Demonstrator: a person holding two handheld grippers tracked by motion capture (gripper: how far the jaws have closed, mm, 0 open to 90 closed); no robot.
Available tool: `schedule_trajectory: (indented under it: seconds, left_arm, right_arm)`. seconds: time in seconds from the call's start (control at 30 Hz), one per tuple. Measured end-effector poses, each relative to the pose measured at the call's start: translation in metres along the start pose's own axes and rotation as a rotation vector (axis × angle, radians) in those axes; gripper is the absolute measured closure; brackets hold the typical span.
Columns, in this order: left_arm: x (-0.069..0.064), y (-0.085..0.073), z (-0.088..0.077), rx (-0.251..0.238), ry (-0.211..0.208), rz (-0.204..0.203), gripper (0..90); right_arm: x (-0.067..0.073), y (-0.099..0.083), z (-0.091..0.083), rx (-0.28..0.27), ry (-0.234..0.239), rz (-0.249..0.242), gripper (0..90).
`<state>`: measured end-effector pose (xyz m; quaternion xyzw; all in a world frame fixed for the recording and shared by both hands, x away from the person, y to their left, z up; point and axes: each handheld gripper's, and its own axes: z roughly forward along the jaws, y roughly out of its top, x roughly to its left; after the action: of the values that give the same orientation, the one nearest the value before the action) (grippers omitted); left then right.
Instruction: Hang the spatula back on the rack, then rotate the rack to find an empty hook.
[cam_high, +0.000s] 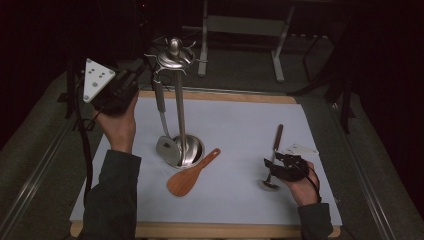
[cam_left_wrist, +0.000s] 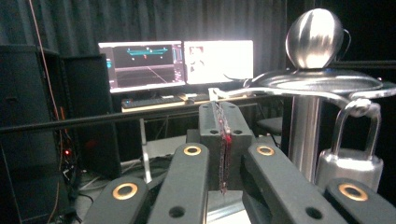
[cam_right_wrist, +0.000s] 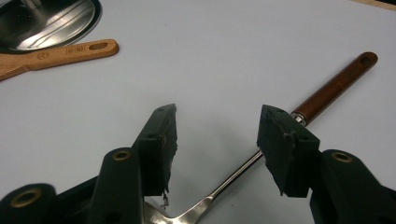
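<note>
Your right gripper (cam_right_wrist: 217, 142), jaws wide open and empty, straddles the metal shaft of the wood-handled utensil (cam_right_wrist: 334, 91), whose long axis runs toward the mat's (cam_high: 240, 120) far edge.

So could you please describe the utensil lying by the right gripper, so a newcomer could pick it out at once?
On the white mat, look right of the steel rack to the open right gripper. Under it lies the utensil, with a thin metal shaft and dark brown handle, unlike the all-wood spatula.
</note>
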<state>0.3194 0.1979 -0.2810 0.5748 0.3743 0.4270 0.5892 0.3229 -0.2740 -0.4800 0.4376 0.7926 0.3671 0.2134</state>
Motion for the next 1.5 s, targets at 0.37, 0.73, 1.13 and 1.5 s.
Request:
schedule_trajectory:
  seconds: [0.37, 0.73, 1.13, 1.5]
  left_arm:
    - [0.008, -0.029, -0.011, 0.101, -0.014, 0.007, 86.8]
    - [0.013, -0.078, -0.019, 0.238, -0.013, 0.011, 82.3]
    - [0.014, -0.171, -0.039, 0.441, 0.001, -0.052, 77.5]
    - [0.011, -0.233, -0.056, 0.573, 0.016, -0.094, 75.3]
  right_arm:
    - [-0.001, -0.001, 0.0, 0.002, -0.004, 0.004, 47.1]
    - [-0.003, -0.003, 0.0, 0.009, -0.004, 0.012, 47.2]
    - [-0.006, -0.007, 0.004, 0.026, -0.01, 0.023, 49.1]
    - [-0.009, -0.009, 0.008, 0.045, -0.063, 0.055, 56.2]
